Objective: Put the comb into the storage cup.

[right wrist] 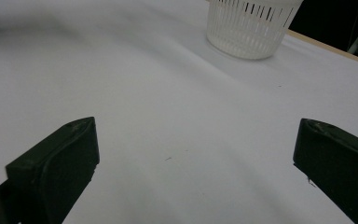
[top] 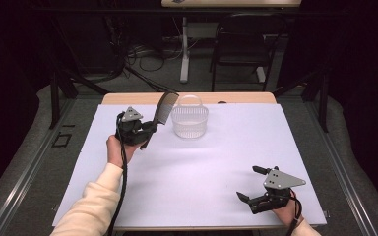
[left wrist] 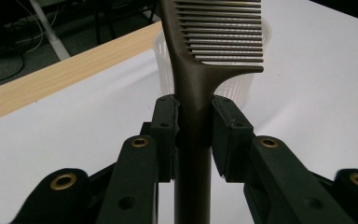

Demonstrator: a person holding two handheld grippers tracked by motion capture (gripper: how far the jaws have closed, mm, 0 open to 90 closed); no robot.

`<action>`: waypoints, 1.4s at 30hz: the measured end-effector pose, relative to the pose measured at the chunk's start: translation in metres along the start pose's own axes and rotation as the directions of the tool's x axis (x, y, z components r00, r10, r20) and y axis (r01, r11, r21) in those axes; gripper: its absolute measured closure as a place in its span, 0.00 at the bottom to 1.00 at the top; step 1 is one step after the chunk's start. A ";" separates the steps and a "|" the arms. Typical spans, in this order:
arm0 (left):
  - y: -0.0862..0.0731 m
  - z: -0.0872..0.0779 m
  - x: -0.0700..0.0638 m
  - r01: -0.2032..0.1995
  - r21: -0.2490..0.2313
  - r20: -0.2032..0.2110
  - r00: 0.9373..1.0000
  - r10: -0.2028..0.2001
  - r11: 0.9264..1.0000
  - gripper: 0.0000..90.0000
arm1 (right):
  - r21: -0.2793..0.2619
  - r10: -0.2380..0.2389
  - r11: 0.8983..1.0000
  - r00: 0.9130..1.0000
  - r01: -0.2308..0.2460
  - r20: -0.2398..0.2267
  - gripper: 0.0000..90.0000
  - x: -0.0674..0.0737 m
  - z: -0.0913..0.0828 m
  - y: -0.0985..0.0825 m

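Note:
My left gripper (top: 146,129) is shut on the handle of a dark brown comb (top: 163,109), held above the white sheet just left of a white slotted basket (top: 189,121). In the left gripper view both pads clamp the comb (left wrist: 193,88) on its handle, its teeth point right, and the basket (left wrist: 235,86) stands behind it. My right gripper (top: 251,183) rests near the front right of the table, jaws wide apart with nothing between them. The right gripper view has the basket (right wrist: 249,28) far ahead across the bare sheet.
A white sheet (top: 216,157) covers the wooden table (top: 128,98), whose far edge shows behind it. A black chair (top: 241,49) and a white table leg (top: 184,49) stand beyond. Dark floor and cables surround the table.

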State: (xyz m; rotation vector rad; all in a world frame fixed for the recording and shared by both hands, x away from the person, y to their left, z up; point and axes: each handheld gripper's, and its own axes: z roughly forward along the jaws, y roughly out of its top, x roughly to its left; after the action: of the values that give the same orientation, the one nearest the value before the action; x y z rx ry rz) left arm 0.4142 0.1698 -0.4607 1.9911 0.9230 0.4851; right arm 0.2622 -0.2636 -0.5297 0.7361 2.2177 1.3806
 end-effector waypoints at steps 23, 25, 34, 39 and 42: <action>0.007 0.004 0.002 0.001 -0.009 -0.004 1.000 -0.001 1.000 0.80 | 0.003 -0.003 1.000 1.000 0.003 -0.004 0.00 0.000 0.001 0.000; 0.008 0.004 0.001 -0.002 -0.009 -0.004 1.000 0.002 1.000 0.80 | 0.002 -0.003 1.000 1.000 0.003 -0.005 0.00 0.000 0.000 0.000; 0.011 0.003 0.001 -0.006 -0.016 -0.006 1.000 0.006 1.000 0.80 | 0.003 -0.005 1.000 1.000 0.005 -0.006 0.00 0.000 0.001 0.000; 0.012 0.004 0.001 -0.006 -0.018 -0.006 1.000 0.006 1.000 0.80 | 0.006 -0.001 1.000 1.000 0.001 -0.006 0.00 0.000 0.001 0.000; 0.014 0.004 0.002 -0.003 -0.025 -0.006 1.000 0.003 1.000 0.80 | 0.005 -0.003 1.000 1.000 0.003 -0.006 0.00 0.000 0.001 0.000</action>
State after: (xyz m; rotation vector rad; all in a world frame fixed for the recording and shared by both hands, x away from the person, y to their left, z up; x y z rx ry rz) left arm 0.4238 0.1638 -0.4514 1.9702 0.9137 0.5023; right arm 0.2626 -0.2629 -0.5302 0.7309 2.2273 1.3778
